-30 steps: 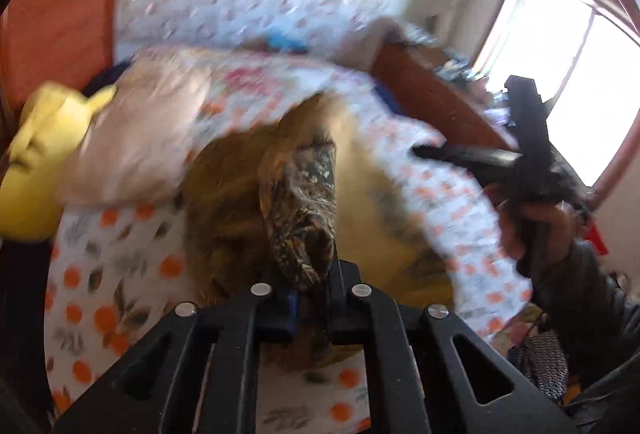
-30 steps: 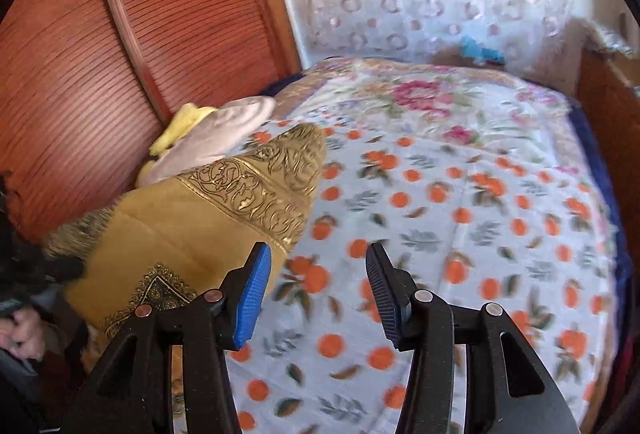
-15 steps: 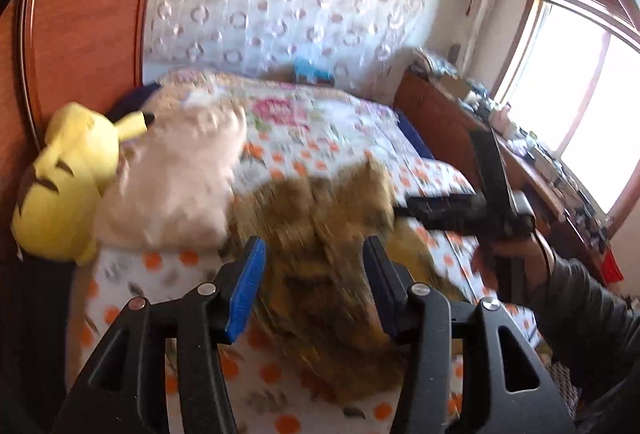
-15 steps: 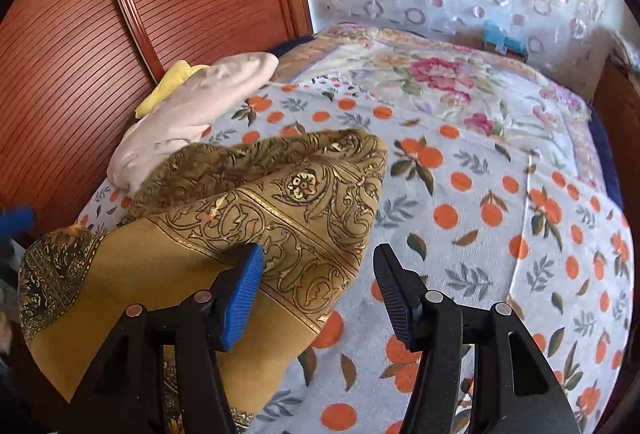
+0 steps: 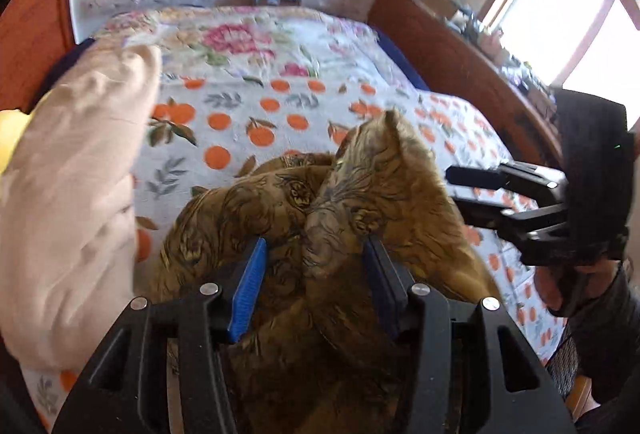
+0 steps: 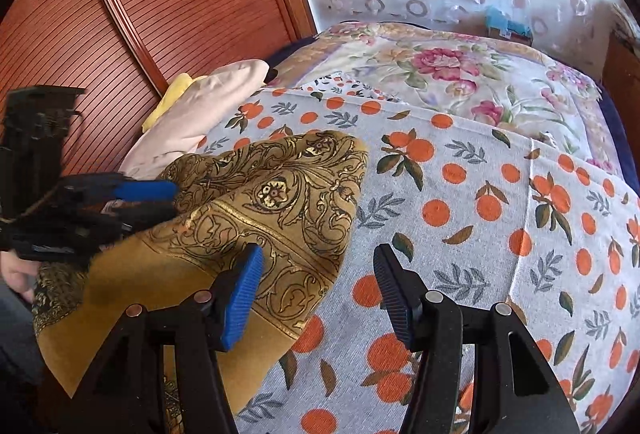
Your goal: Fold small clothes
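A mustard cloth with a gold and black ornate border (image 6: pixel 280 201) lies rumpled on the orange-print bedsheet (image 6: pixel 480 213). In the left wrist view the cloth (image 5: pixel 320 201) is bunched up, and a raised fold stands between the fingers of my left gripper (image 5: pixel 314 274), which is open and does not pinch it. My right gripper (image 6: pixel 318 282) is open too, its blue pad above the cloth's border and the other finger above bare sheet. Each gripper shows in the other's view: the right gripper (image 5: pixel 454 187) beside the cloth's right edge, the left gripper (image 6: pixel 174 199) at its left.
A beige pillow (image 5: pixel 72 193) and a yellow plush toy (image 5: pixel 10 129) lie left of the cloth against the wooden slatted panel (image 6: pixel 140 13). A floral blanket (image 6: pixel 460 73) covers the far bed. A cluttered wooden desk (image 5: pixel 460 65) runs along the right, under a window.
My left gripper has let go of the cloth's patterned edge and opened, then moved in low over the fabric. The cloth has dropped onto the bed. My right gripper has come nearer and lower.
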The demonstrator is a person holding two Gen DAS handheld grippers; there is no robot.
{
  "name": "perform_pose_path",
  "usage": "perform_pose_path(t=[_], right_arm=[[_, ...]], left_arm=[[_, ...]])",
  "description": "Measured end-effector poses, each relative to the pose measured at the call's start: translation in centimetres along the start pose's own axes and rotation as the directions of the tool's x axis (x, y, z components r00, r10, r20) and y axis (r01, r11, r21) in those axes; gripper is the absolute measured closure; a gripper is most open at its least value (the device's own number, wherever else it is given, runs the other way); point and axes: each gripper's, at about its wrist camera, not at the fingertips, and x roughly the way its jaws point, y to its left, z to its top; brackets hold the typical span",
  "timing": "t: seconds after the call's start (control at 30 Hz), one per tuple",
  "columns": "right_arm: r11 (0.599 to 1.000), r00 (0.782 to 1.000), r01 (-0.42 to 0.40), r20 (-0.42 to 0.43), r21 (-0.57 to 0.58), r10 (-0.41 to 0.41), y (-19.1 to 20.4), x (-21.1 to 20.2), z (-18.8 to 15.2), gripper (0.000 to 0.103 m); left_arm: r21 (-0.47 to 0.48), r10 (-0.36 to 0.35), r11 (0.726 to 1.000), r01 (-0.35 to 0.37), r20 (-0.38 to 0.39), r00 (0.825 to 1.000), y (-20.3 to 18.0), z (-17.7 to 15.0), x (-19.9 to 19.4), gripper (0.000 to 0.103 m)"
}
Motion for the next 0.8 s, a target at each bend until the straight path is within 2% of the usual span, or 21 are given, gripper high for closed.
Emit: perform_pose_path(t=[0.07, 0.1, 0.13, 0.2, 0.3, 0.43, 0.5, 0.57, 0.67, 0.7, 0.73, 0.77, 0.8], right_arm=[[1.0, 1.0, -0.001, 0.0, 0.004, 0.001, -0.1, 0.0, 0.0, 0.044], [1.0, 1.0, -0.001, 0.001, 0.006, 0.001, -0.1, 0.0, 0.0, 0.044], [1.0, 1.0, 0.0, 0.002, 0.006, 0.0, -0.2, 0.0, 0.0, 0.044], [1.0, 1.0, -0.001, 0.004, 0.007, 0.001, -0.2, 0.0, -0.1, 0.044], [1.0, 1.0, -0.005, 0.002, 0.008, 0.005, -0.2, 0.1, -0.2, 0.044], [1.0, 1.0, -0.024, 0.01, 0.013, 0.024, 0.2, 0.4, 0.1, 0.044], [0.999, 0.999, -0.035, 0.014, 0.009, 0.035, 0.5, 0.5, 0.4, 0.044], [0.999, 0.999, -0.045, 0.015, 0.01, 0.045, 0.7, 0.9, 0.7, 0.044], [0.997, 0.998, -0.068, -0.003, 0.026, 0.068, 0.7, 2.2, 1.2, 0.044], [0.997, 0.997, -0.072, -0.013, 0.031, 0.072, 0.6, 2.7, 1.3, 0.044], [0.997, 0.997, -0.068, -0.022, 0.031, 0.069, 0.5, 3.2, 1.4, 0.044], [0.998, 0.997, -0.063, -0.031, 0.03, 0.064, 0.5, 3.6, 1.5, 0.044], [0.998, 0.997, -0.062, -0.042, 0.027, 0.063, 0.4, 4.0, 1.6, 0.044]], left_arm=[[-0.008, -0.017, 1.0, 0.016, -0.034, 0.999, 0.4, 0.2, 0.6, 0.051], [-0.009, -0.019, 1.0, 0.019, -0.03, 0.999, 0.4, 0.2, 0.5, 0.058], [0.006, 0.001, 1.0, -0.001, -0.02, 1.0, 0.2, 0.1, 0.1, 0.066], [0.031, 0.005, 0.999, -0.006, 0.013, 1.0, -0.2, -0.1, -0.7, 0.098], [0.064, -0.013, 0.998, 0.009, 0.064, 0.998, -1.0, 0.0, -2.5, 0.1], [0.006, 0.048, 0.999, -0.05, 0.204, 0.978, 0.3, 0.9, -6.5, 0.101], [-0.019, 0.097, 0.995, -0.095, 0.236, 0.967, 1.5, 1.4, -7.9, 0.101], [-0.034, 0.173, 0.985, -0.17, 0.254, 0.951, 2.2, 1.6, -8.4, 0.101], [-0.064, 0.213, 0.977, -0.204, 0.231, 0.949, 3.4, 0.8, -8.5, 0.101], [-0.061, 0.207, 0.978, -0.198, 0.226, 0.952, 3.3, 0.2, -8.7, 0.1], [-0.056, 0.192, 0.981, -0.184, 0.228, 0.955, 3.2, -0.5, -8.8, 0.097], [-0.057, 0.189, 0.982, -0.181, 0.222, 0.957, 3.1, -1.4, -9.1, 0.074], [-0.061, 0.201, 0.979, -0.193, 0.214, 0.956, 2.7, -2.5, -9.5, 0.046]])
